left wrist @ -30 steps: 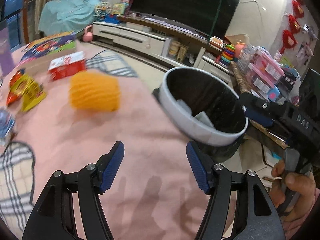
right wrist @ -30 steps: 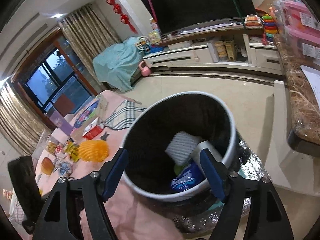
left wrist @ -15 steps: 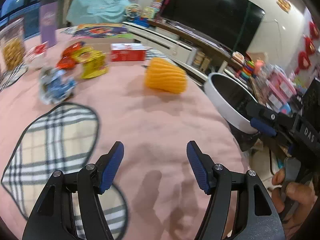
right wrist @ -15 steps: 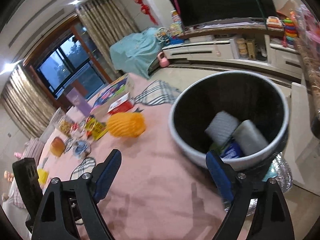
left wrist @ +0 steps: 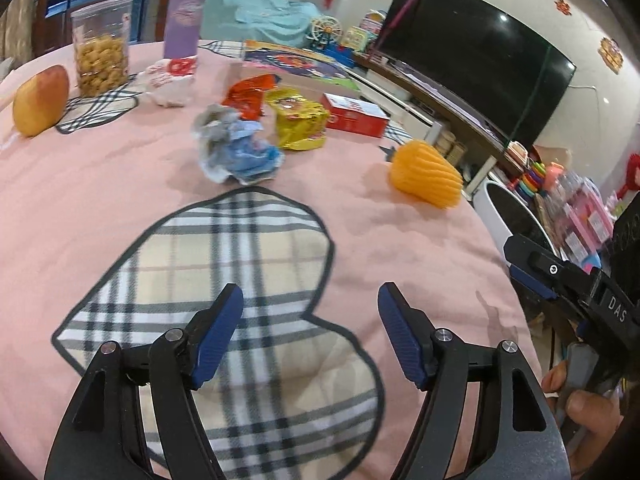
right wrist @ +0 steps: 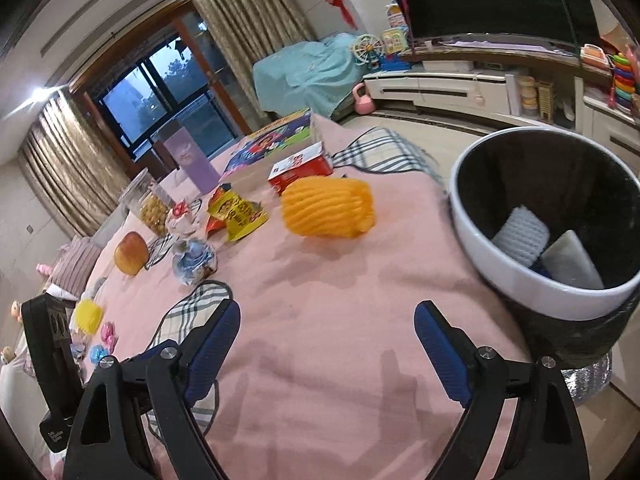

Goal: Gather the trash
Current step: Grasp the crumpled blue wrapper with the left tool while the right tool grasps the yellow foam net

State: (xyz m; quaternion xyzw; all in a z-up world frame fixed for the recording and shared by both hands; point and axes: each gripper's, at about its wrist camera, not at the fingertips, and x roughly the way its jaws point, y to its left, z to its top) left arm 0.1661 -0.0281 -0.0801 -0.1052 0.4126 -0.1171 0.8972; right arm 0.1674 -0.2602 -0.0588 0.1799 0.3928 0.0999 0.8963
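Observation:
A white-rimmed trash bin (right wrist: 520, 276) with a black liner stands off the table's right edge, holding white foam pieces (right wrist: 520, 236); its rim also shows in the left wrist view (left wrist: 496, 208). On the pink tablecloth lie an orange foam net (left wrist: 424, 178) (right wrist: 326, 206), a crumpled blue wrapper (left wrist: 236, 152) (right wrist: 194, 260), a yellow snack bag (left wrist: 298, 124) (right wrist: 236, 216) and a red-orange wrapper (left wrist: 248, 94). My left gripper (left wrist: 310, 320) is open and empty above the plaid patch. My right gripper (right wrist: 326, 336) is open and empty over the cloth, left of the bin.
A red box (left wrist: 354, 116), a cookie jar (left wrist: 104, 60), an apple (left wrist: 38, 100), a purple carton (left wrist: 184, 20) and a white wrapper (left wrist: 170, 82) stand farther back. A TV (left wrist: 476, 52) and toy shelves line the far wall. The table edge drops off beside the bin.
Both grippers have swung left, away from the bin and over the table. The bin has slid to the right edge of both views and the wrappers have come into sight.

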